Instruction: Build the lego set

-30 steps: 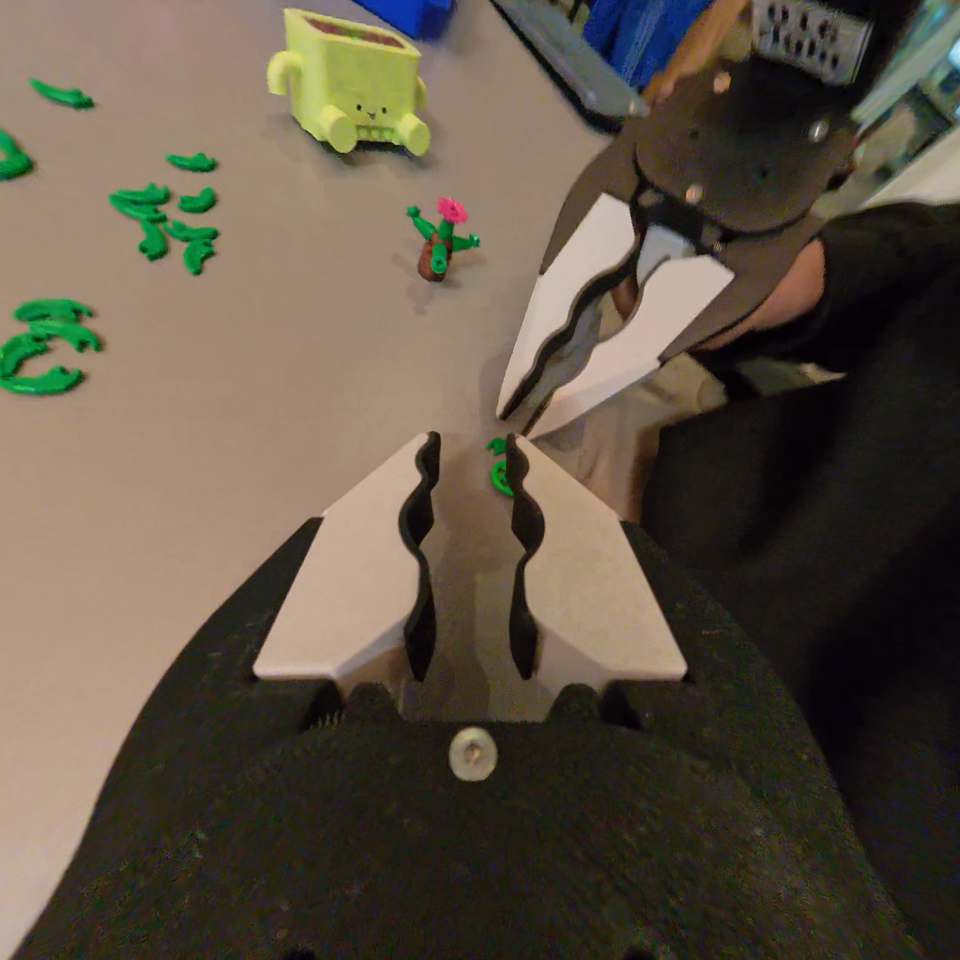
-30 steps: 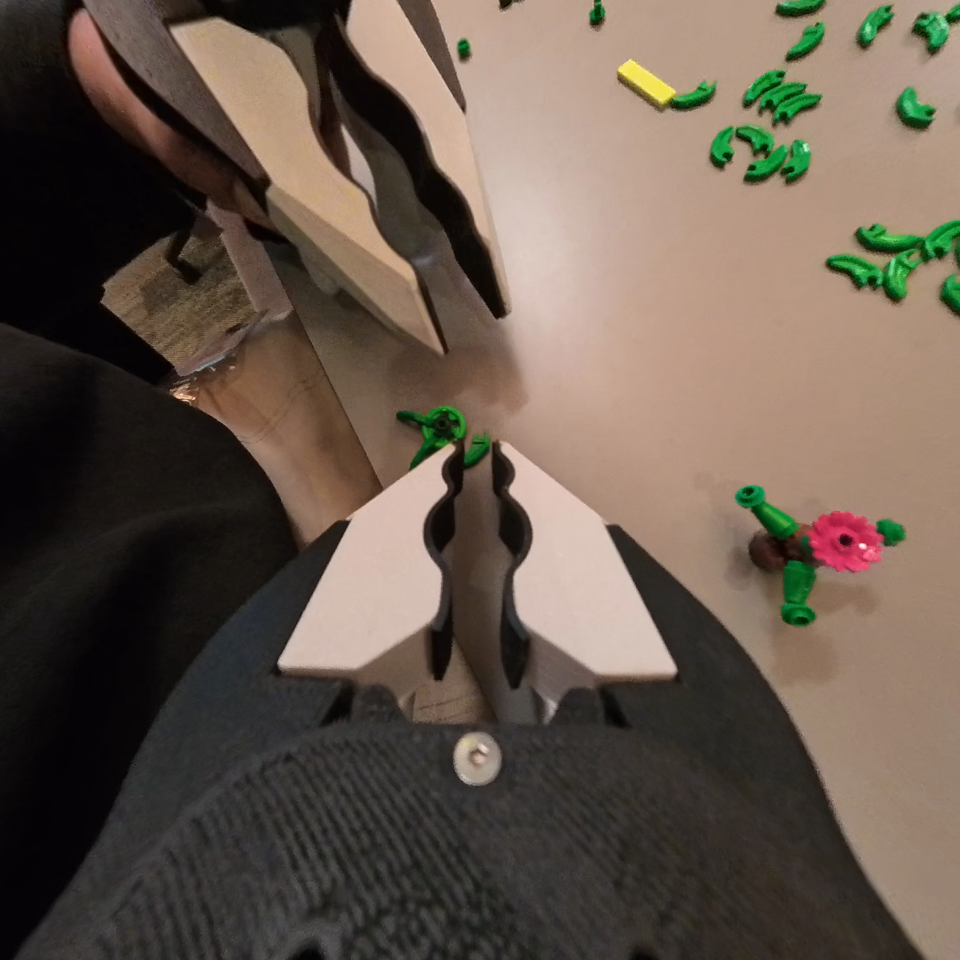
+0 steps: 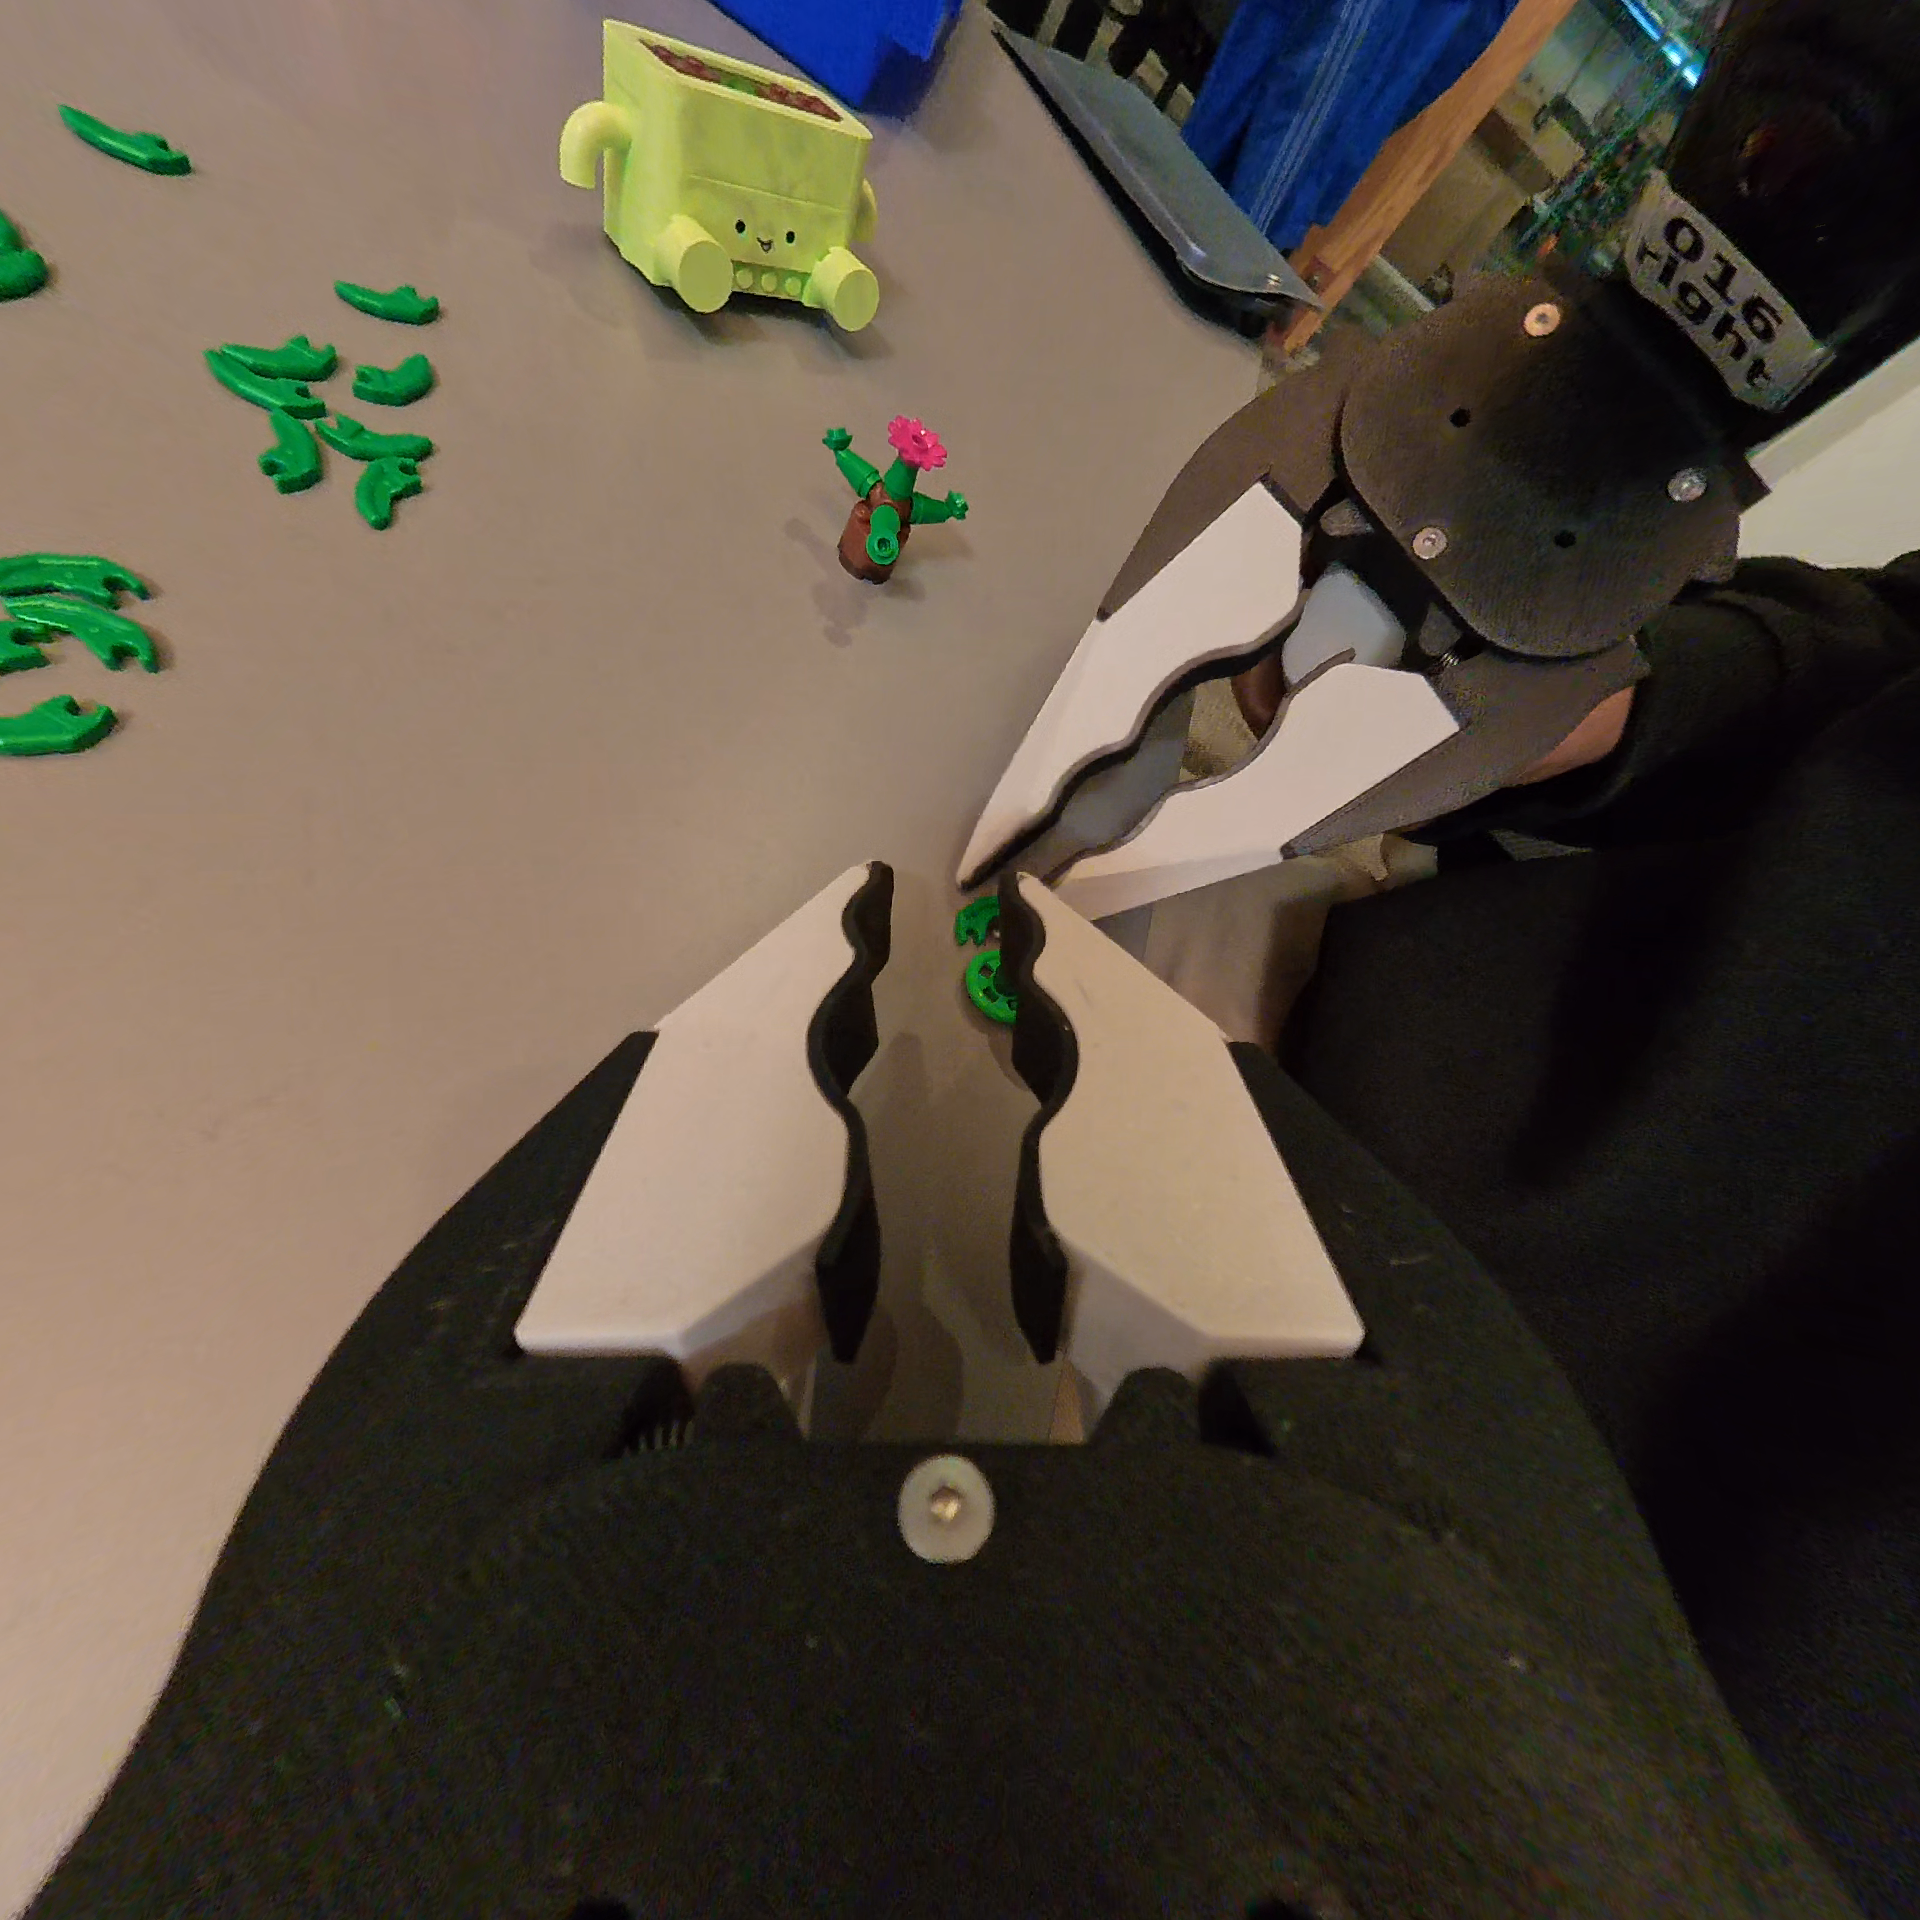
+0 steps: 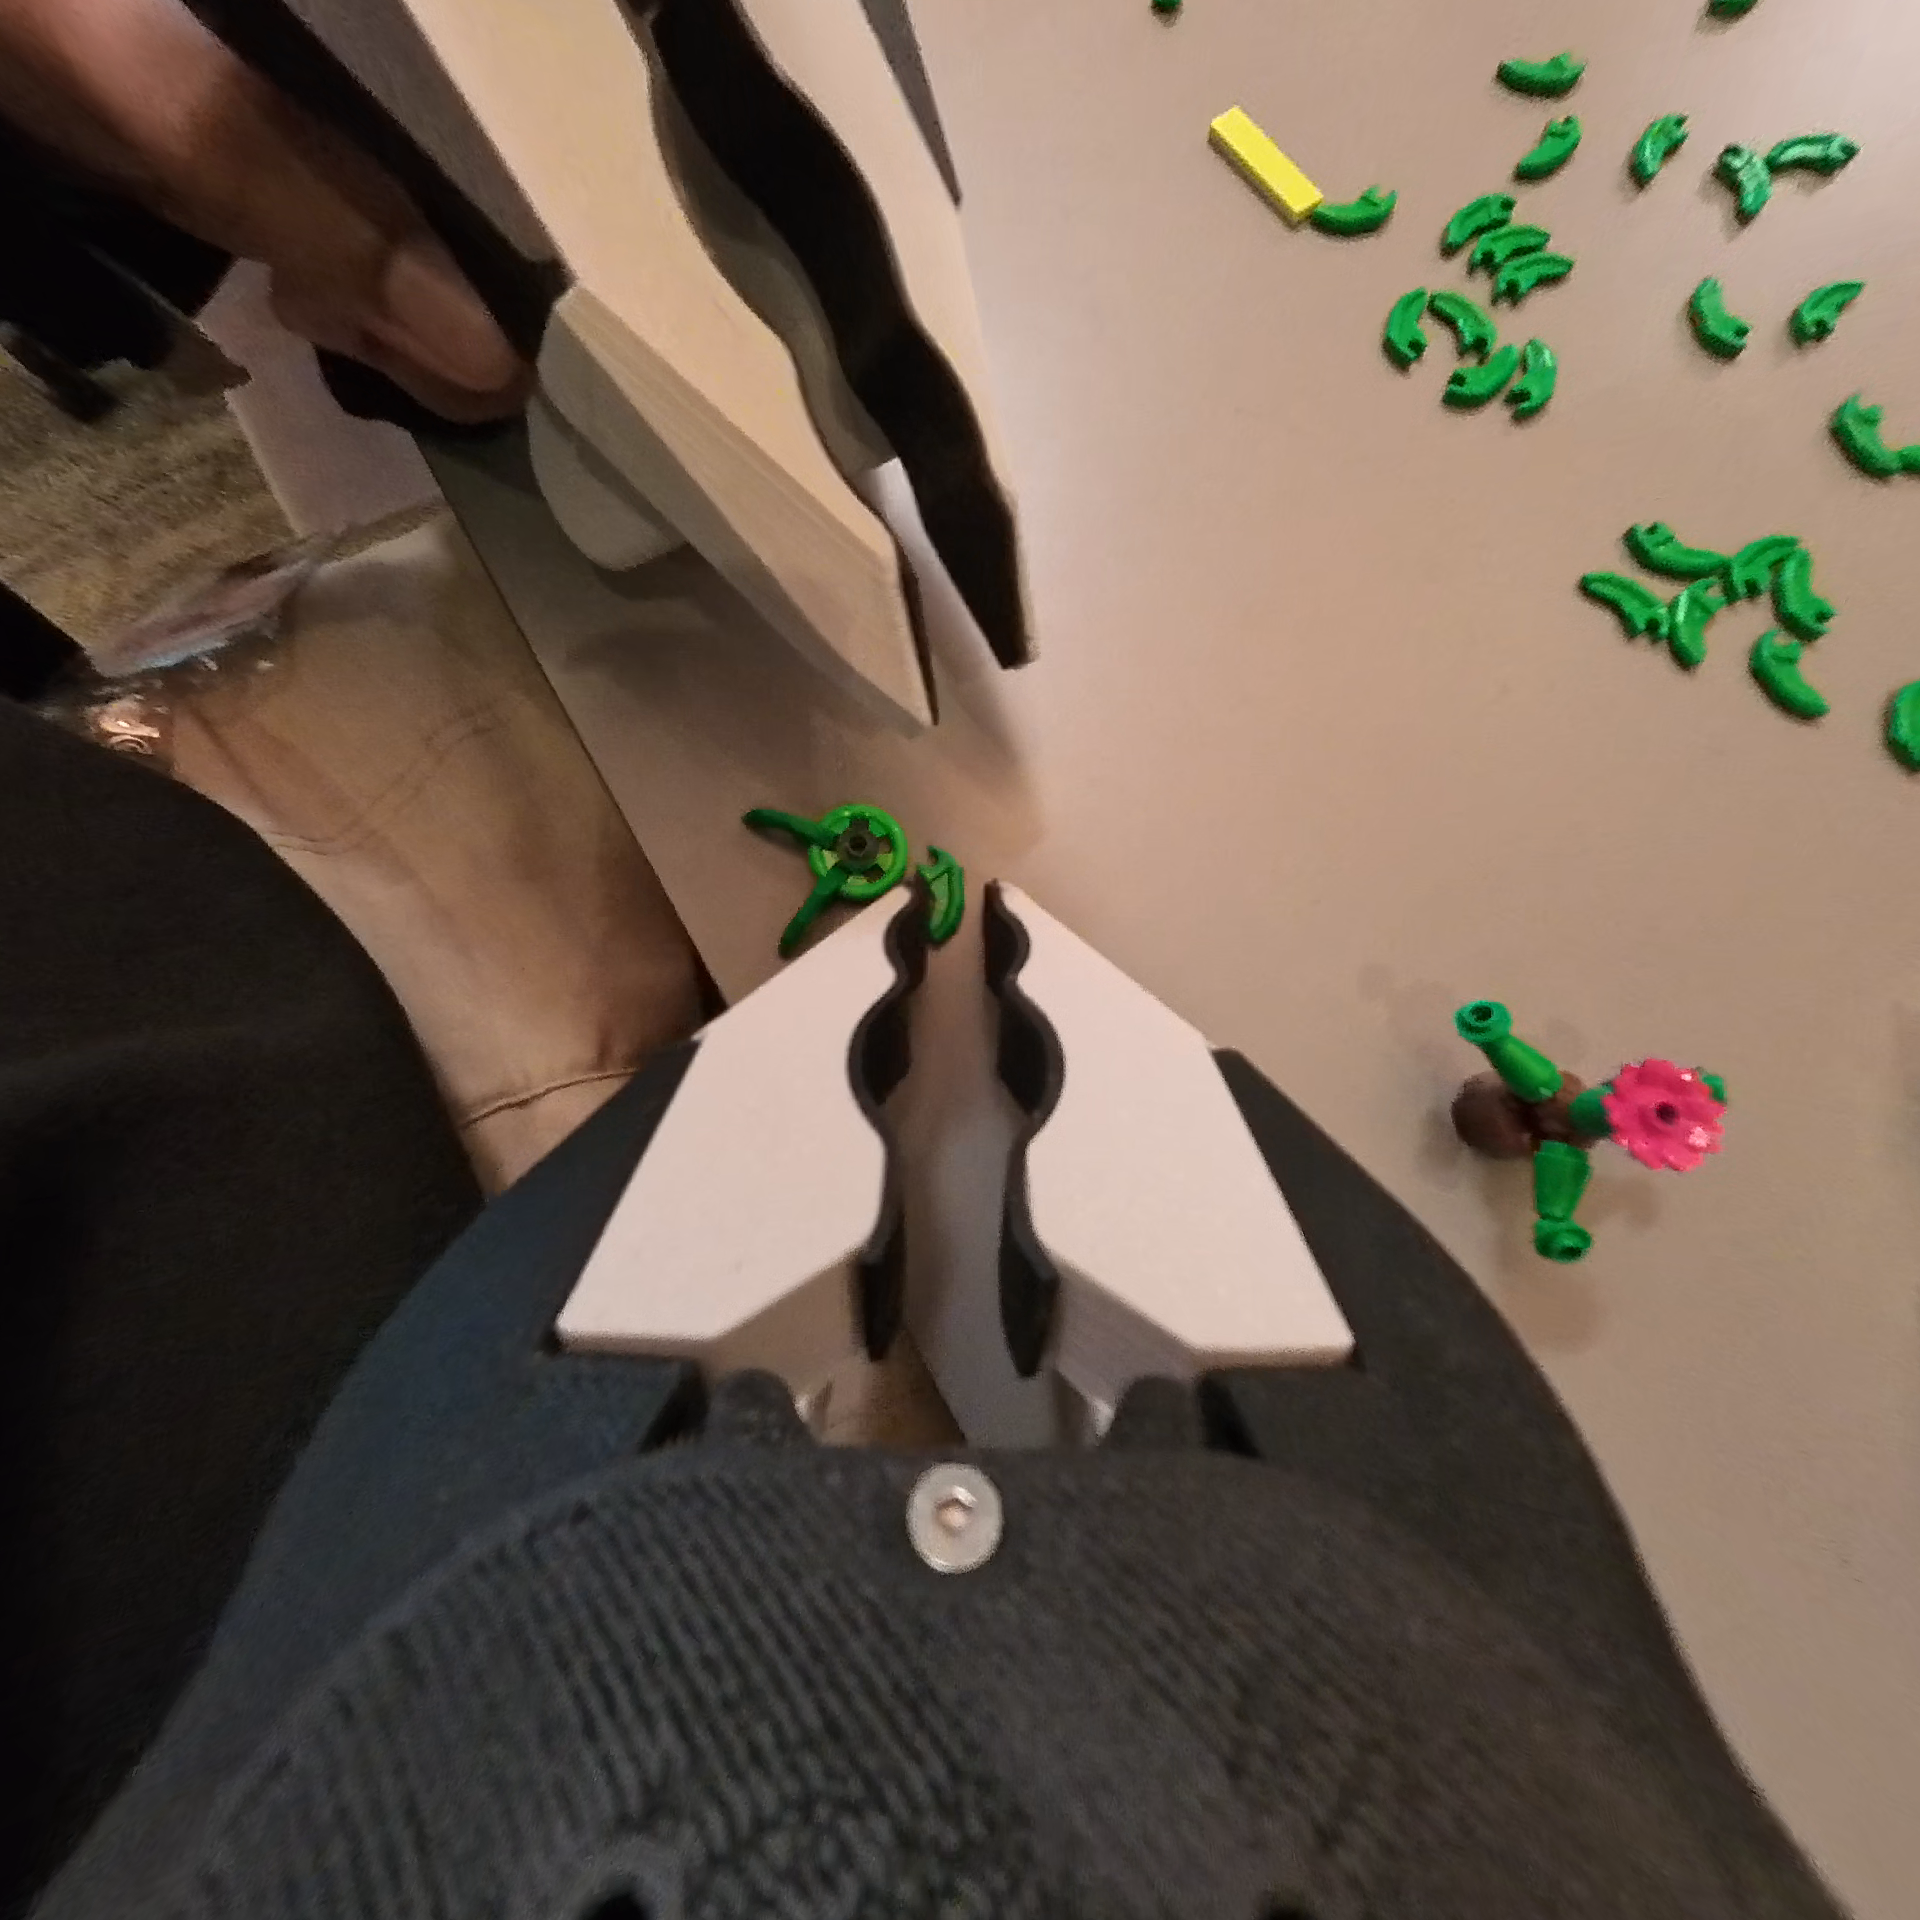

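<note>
A: Green wheel piece [image 4: 858,850] sits at the table edge [image 4: 582,665], loose leaf [image 4: 941,894] beside it.
B: Right gripper [image 4: 954,902] narrowly parted, holding nothing, leaf at its tips. Left gripper [image 3: 943,894] parted wider, empty. Close gently, else the leaf skids.

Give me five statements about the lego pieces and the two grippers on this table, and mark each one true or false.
1. The left gripper has a clear gap between its fingertips. True.
2. The pink flower sits on top of the yellow-green pot figure. False: it tops a small green and brown plant standing apart from the pot, on the table.
3. A green ring piece lies near the table edge, by both grippers' tips. True.
4. The yellow brick is held in the right gripper. False: it lies on the table, far from the fingers.
5. The loose green leaf pieces are all stacked inside the pot. False: they lie scattered on the table.
</note>
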{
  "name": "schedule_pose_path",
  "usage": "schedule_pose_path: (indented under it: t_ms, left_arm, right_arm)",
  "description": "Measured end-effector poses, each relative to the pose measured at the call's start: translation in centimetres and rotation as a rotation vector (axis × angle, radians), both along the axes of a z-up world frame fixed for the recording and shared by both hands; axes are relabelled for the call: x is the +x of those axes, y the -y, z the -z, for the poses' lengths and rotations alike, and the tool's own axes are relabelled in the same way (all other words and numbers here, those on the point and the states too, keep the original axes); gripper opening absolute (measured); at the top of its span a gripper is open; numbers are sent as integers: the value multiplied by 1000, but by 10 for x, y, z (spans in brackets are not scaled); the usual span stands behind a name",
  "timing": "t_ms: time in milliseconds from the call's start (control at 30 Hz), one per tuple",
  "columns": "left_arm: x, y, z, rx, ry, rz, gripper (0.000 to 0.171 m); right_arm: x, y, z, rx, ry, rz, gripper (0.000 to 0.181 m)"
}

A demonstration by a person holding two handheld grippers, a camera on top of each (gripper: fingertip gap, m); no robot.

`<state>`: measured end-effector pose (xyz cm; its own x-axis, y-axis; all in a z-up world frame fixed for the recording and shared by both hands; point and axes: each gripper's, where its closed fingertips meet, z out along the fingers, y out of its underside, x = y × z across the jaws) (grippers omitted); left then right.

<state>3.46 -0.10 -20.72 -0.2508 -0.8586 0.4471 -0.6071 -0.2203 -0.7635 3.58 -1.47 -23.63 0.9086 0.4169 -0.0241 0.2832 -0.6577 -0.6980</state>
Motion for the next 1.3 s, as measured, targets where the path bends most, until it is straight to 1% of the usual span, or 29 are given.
schedule_pose_path:
  t_ms: [33,133,267,333,400,467,500,567,633,767,900,1100,1233,1300]
  left_arm:
    - [0,0,0,2,3,-1,20]
    - [1,-2,-2,2,13,-16,25]
    - [6,-8,-9,-39,53,-60,31]
    - [11,-13,-18,-133,99,-114,35]
    - [14,-17,-29,-291,139,-157,39]
    - [14,-15,-37,-432,162,-145,39]
    - [13,-13,-41,-484,175,-125,37]
    - [12,-13,-54,-582,230,-101,21]
    - [9,-18,-64,-644,278,-100,19]
    - [6,-19,-67,-644,301,-84,20]
    - [3,-9,-72,-693,308,-20,27]
    - [4,-8,-68,-721,277,-16,27]
    - [3,-9,-68,-754,272,-10,21]
    - [3,-9,-66,-757,264,-12,3]
  right_arm:
    - [-2,0,0,3,7,-14,5]
    - [-3,-1,0,15,29,-28,4]
    - [0,-2,-2,22,25,-18,4]
    - [2,-5,-10,63,-1,-2,4]
    - [4,-8,-24,126,-31,17,4]
    - [6,-12,-40,196,-50,31,4]
    - [8,-14,-48,234,-50,41,4]
    - [10,-18,-62,296,-52,48,4]
    - [12,-21,-73,343,-60,68,4]
    - [10,-26,-87,406,-104,87,4]
    - [7,-28,-87,414,-86,70,4]
    - [2,-29,-91,440,-58,42,4]
    - [0,-30,-91,449,-30,23,4]
    - [-1,-30,-92,456,-15,18,4]
